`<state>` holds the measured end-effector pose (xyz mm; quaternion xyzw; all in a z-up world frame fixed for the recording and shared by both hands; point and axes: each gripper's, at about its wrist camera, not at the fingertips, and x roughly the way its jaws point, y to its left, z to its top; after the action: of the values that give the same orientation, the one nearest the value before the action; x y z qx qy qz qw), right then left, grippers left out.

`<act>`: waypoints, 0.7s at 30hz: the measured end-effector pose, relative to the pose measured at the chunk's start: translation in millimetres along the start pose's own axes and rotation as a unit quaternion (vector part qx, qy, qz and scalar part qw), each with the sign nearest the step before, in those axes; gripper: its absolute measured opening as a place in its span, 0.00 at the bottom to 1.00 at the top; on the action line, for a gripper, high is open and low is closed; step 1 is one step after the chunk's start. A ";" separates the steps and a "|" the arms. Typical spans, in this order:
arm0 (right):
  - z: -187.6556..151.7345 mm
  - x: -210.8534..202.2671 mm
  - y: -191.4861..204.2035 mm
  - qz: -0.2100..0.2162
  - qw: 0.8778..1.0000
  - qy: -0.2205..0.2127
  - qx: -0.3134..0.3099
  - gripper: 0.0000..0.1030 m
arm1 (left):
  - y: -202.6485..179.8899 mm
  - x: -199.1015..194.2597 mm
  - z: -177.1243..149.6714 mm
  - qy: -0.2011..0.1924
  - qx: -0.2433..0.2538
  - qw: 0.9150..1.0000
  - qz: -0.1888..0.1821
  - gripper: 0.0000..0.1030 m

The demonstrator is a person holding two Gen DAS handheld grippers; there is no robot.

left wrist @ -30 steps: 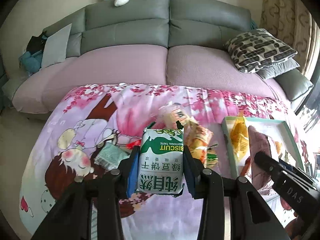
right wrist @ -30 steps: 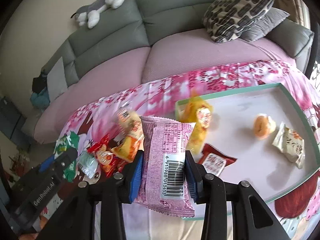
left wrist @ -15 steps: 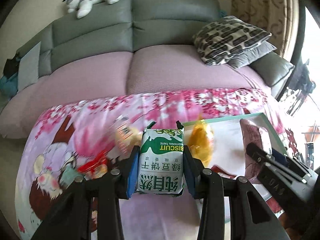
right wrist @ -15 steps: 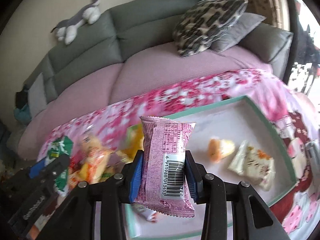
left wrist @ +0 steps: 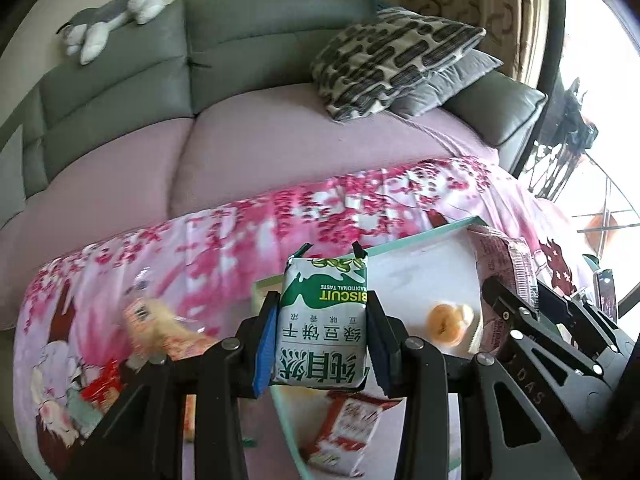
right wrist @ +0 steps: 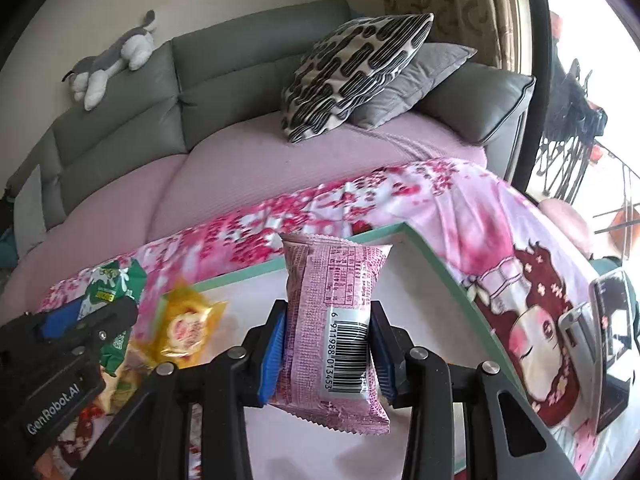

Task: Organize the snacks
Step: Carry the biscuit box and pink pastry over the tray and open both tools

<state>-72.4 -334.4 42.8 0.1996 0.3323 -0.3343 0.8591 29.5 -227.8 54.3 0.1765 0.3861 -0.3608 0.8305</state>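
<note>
Both tools have swung rightward since the earlier frames, so the green-rimmed tray (right wrist: pixel 448 276) now lies beneath them rather than off to the side. Left tool (left wrist: pixel 322 344) is clamped on a green-and-white biscuit pack (left wrist: pixel 322 320), held upright over the tray's left edge. Right tool (right wrist: pixel 328 356) grips a pink snack packet (right wrist: pixel 332 320), barcode facing the camera, above the tray's far right corner. On the tray lie a yellow wrapped snack (right wrist: pixel 188 324), a round orange one (left wrist: pixel 444 320) and a red-and-white packet (left wrist: pixel 348 432). Blurred, probably more snacks (left wrist: pixel 160 324) sit on the floral cloth (left wrist: pixel 320 216) left of the tray.
</note>
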 end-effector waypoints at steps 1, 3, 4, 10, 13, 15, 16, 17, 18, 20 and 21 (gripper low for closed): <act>0.2 2.7 -2.8 -0.006 1.000 -0.002 -0.003 0.41 | -5.5 5.0 1.6 0.001 0.002 1.000 -0.006 0.41; 0.2 8.9 -9.0 -0.014 1.000 -0.005 -0.009 0.41 | -13.4 12.9 3.1 0.004 0.005 1.000 -0.014 0.41; -0.4 11.8 -11.6 -0.017 1.000 -0.005 -0.012 0.41 | -17.9 17.9 3.9 0.006 0.008 1.000 -0.015 0.41; -6.0 29.1 -28.7 -0.030 1.000 0.007 0.001 0.41 | -34.6 46.6 3.7 0.030 0.014 0.999 -0.017 0.41; -7.8 33.9 -32.6 -0.034 0.999 0.011 0.003 0.41 | -37.4 59.4 3.4 0.040 0.010 0.999 -0.019 0.41; -9.2 37.3 -35.9 -0.031 0.999 0.016 0.009 0.41 | -38.5 64.0 3.4 0.045 0.008 0.999 -0.022 0.41; -9.5 39.0 -37.2 -0.034 0.999 0.019 0.011 0.41 | -39.6 65.9 3.7 0.046 0.008 0.999 -0.023 0.41; -9.9 40.3 -38.5 -0.036 0.999 0.021 0.014 0.41 | -41.2 67.6 4.5 0.047 0.009 0.999 -0.023 0.41; -10.0 40.8 -39.5 -0.035 0.999 0.022 0.016 0.41 | -41.9 68.1 4.5 0.047 0.010 0.999 -0.024 0.41; -10.1 42.1 -40.8 -0.035 0.999 0.025 0.019 0.41 | -44.4 69.4 4.7 0.048 0.014 0.998 -0.023 0.41; -9.8 42.1 -40.5 -0.036 0.999 0.025 0.018 0.41 | -45.2 69.7 4.4 0.051 0.016 0.998 -0.023 0.41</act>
<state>-81.9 -375.6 1.4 0.2114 0.3546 -0.3659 0.8340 29.3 -293.1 2.9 0.1988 0.4258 -0.3767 0.7983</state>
